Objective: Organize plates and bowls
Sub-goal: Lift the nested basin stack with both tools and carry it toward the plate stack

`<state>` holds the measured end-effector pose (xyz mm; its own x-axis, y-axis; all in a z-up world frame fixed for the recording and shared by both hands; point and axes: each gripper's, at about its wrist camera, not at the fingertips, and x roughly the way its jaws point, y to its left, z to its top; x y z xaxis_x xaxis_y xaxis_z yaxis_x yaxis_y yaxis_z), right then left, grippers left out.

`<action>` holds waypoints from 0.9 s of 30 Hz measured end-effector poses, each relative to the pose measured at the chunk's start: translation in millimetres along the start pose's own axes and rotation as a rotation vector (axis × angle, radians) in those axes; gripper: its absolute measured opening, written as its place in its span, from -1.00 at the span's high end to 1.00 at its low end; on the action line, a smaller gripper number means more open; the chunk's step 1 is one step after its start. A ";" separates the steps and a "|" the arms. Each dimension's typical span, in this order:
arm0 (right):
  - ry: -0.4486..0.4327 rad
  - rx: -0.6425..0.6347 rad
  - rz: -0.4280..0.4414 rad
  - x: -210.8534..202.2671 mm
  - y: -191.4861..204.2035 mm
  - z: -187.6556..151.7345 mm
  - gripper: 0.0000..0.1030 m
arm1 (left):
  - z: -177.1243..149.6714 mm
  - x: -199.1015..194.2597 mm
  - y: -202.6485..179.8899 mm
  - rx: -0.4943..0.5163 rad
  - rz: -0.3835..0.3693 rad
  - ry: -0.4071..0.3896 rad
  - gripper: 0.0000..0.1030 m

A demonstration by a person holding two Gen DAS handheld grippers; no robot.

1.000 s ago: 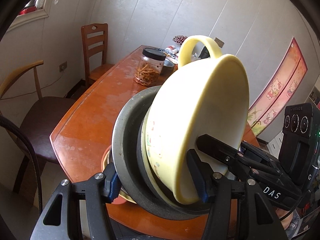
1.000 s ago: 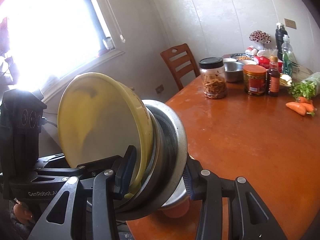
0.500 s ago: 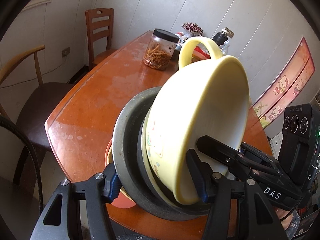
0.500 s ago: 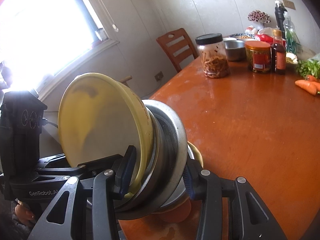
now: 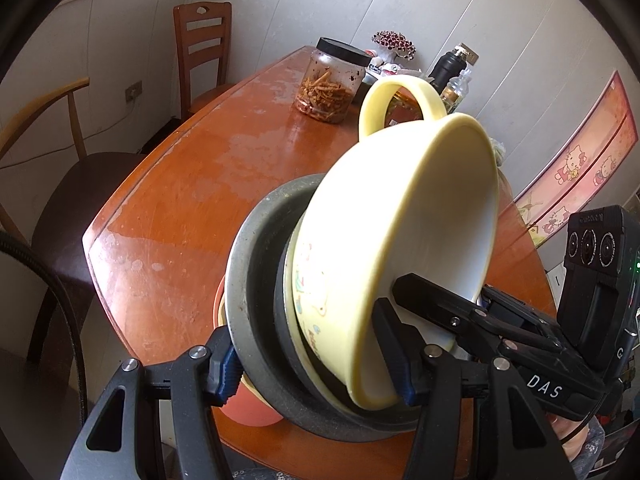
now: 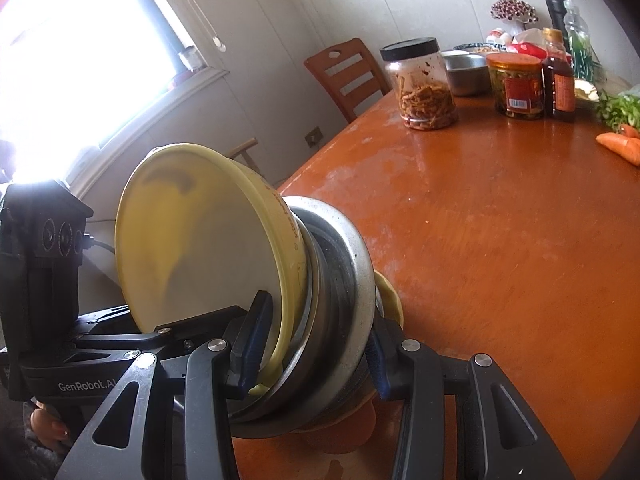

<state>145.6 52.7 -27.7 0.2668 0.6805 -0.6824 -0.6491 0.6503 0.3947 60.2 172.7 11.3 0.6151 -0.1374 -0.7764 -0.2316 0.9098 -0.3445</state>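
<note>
Both tongs, left gripper (image 5: 316, 360) and right gripper (image 6: 312, 340), squeeze one tipped stack of bowls.
Yellow bowl (image 5: 408, 236) sits in the metal bowl (image 5: 256, 280), over the table (image 6: 500, 240) edge. Next, I think: lay it down flat, gently.

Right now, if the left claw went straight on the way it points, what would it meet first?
The left claw is shut on the stack of bowls, so those fill its line. Beyond them comes probably the bare orange table; the snack jar stands further back, though depth is unclear.
</note>
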 end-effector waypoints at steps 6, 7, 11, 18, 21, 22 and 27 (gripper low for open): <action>0.011 0.012 0.000 3.4 -1.3 -1.6 0.11 | -0.5 3.7 1.5 -0.004 0.001 0.009 -0.12; 0.013 0.012 0.000 3.5 -1.1 -2.1 0.11 | -0.6 4.1 2.2 -0.004 0.002 0.010 -0.12; 0.014 0.013 0.002 4.7 -2.2 -1.6 0.11 | -0.4 4.1 1.6 -0.001 0.006 0.007 -0.12; 0.014 0.014 0.006 5.6 -3.4 -1.4 0.11 | -1.4 3.6 0.9 0.004 0.007 0.006 -0.12; 0.013 0.013 0.006 5.0 -3.8 -1.6 0.11 | -2.4 3.1 2.1 0.004 0.003 0.003 -0.12; 0.013 0.011 0.006 5.4 -3.6 -1.6 0.11 | -2.6 2.8 2.4 0.004 0.002 0.002 -0.12; 0.006 0.007 0.004 4.6 -2.1 -3.4 0.10 | -3.8 2.6 5.7 0.000 -0.010 0.000 -0.12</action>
<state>145.7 53.4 -33.8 0.2599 0.6807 -0.6850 -0.6453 0.6501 0.4012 57.6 176.0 5.4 0.6177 -0.1464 -0.7727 -0.2256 0.9082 -0.3525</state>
